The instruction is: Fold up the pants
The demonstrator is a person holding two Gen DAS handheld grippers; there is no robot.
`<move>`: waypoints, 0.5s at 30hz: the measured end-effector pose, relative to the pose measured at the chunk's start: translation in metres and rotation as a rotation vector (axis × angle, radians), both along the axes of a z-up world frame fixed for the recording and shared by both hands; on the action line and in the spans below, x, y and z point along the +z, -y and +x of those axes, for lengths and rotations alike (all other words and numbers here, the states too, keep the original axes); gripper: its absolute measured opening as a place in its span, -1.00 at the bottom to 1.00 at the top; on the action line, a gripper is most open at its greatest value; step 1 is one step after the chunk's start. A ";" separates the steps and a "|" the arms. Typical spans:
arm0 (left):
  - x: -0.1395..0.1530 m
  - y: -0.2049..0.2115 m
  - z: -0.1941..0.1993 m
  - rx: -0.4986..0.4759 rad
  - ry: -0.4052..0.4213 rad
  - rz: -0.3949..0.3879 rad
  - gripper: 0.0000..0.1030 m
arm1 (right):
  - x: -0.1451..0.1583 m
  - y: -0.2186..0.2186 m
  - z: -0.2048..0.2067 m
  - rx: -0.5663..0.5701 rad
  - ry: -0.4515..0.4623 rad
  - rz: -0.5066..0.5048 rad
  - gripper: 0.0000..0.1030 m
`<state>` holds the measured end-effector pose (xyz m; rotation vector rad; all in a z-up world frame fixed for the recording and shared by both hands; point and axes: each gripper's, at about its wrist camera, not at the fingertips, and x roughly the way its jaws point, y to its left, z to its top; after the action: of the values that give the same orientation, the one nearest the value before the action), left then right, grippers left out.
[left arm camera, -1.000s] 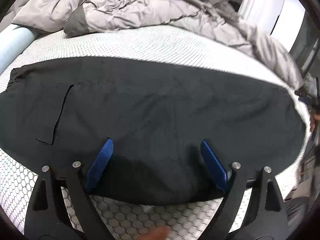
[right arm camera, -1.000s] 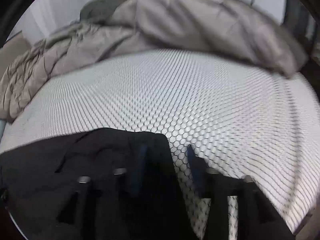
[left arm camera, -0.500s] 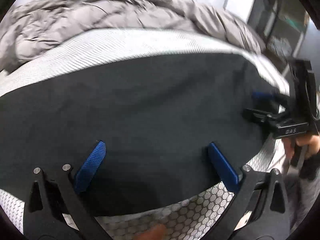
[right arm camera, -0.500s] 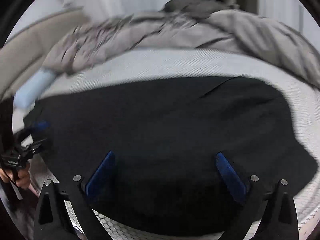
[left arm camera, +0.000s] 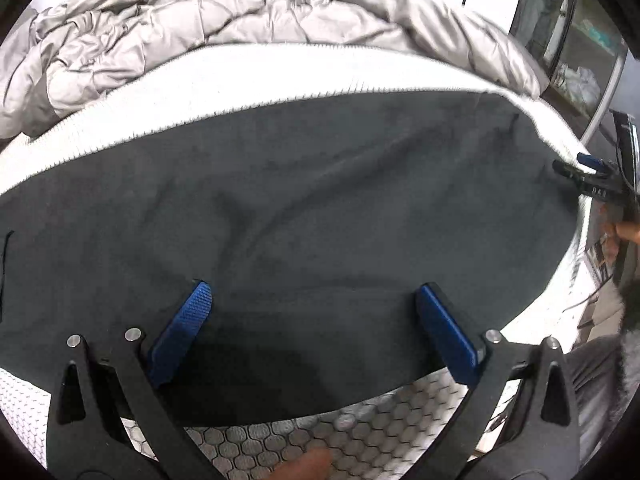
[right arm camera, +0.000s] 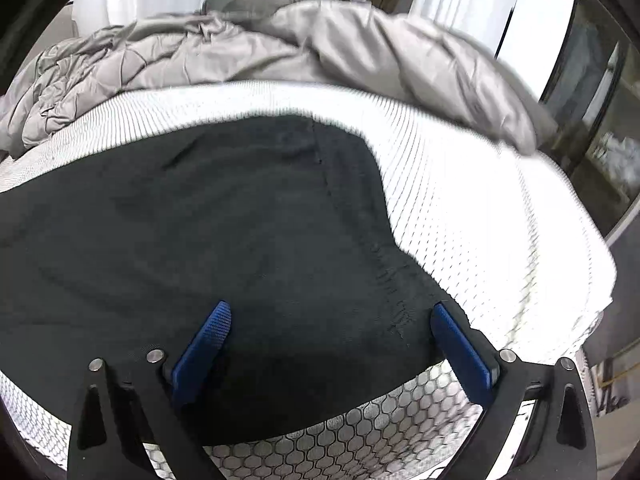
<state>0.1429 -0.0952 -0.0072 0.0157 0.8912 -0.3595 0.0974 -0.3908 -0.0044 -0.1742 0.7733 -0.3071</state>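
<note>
One pair of dark pants point(left arm camera: 320, 216) lies spread nearly flat across the white honeycomb-patterned bed point(left arm camera: 360, 432), running sideways in front of both cameras, with soft wrinkles near the middle and a stitched seam visible toward the end seen by the right wrist. Both tools hover over the near edge of the fabric. The left tool point(left arm camera: 316, 336) has its blue pads spread wide with nothing between them; the right tool point(right arm camera: 332, 344) is likewise spread and empty, over the end by the seam (its tip also shows at the far right edge of the left wrist view point(left arm camera: 592, 178), close to the end of the garment). A crumpled grey duvet point(right arm camera: 280, 48) is heaped behind the pants, well apart from them.

No fold appears started yet, by my reading. The likely trouble from here: the cloth is limp and possibly doubled, so a pinch at the edge could catch only the top layer, or bite into the textured bed cover beneath as well. Uneven lifting between the two tools would drag the wrinkles into a skewed fold.
</note>
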 end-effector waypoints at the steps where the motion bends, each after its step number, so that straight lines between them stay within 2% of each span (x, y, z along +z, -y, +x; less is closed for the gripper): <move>1: 0.005 0.000 0.002 -0.007 0.013 -0.018 0.98 | 0.005 -0.007 -0.005 0.027 0.024 0.003 0.97; 3: 0.015 0.007 0.015 -0.029 0.022 -0.059 0.98 | 0.014 -0.026 -0.001 0.109 0.053 0.067 0.97; 5: 0.015 0.021 0.034 -0.056 -0.005 -0.035 0.98 | 0.011 -0.046 0.016 0.197 0.016 0.153 0.98; 6: 0.010 0.029 0.044 -0.089 -0.024 0.004 0.98 | 0.006 -0.060 0.026 0.253 -0.023 0.181 0.98; 8: -0.002 0.032 0.057 -0.079 -0.062 0.069 0.98 | -0.010 -0.082 0.046 0.342 -0.114 0.181 0.97; 9: -0.009 0.028 0.063 -0.064 -0.102 0.072 0.98 | -0.020 -0.095 0.050 0.363 -0.152 0.135 0.97; 11: -0.016 0.015 0.069 -0.056 -0.152 0.043 0.98 | -0.029 -0.099 0.055 0.381 -0.176 0.054 0.97; 12: -0.015 0.006 0.069 -0.057 -0.146 0.030 0.98 | -0.027 -0.090 0.054 0.371 -0.165 0.052 0.97; 13: -0.015 0.001 0.067 -0.044 -0.141 0.035 0.98 | -0.023 -0.076 0.052 0.332 -0.154 0.052 0.97; 15: -0.019 -0.014 0.066 -0.013 -0.143 0.037 0.98 | -0.016 -0.040 0.041 0.178 -0.117 -0.015 0.96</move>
<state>0.2086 -0.0811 -0.0262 0.0300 1.0394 -0.3593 0.1385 -0.3512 -0.0205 -0.2752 0.8650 -0.1351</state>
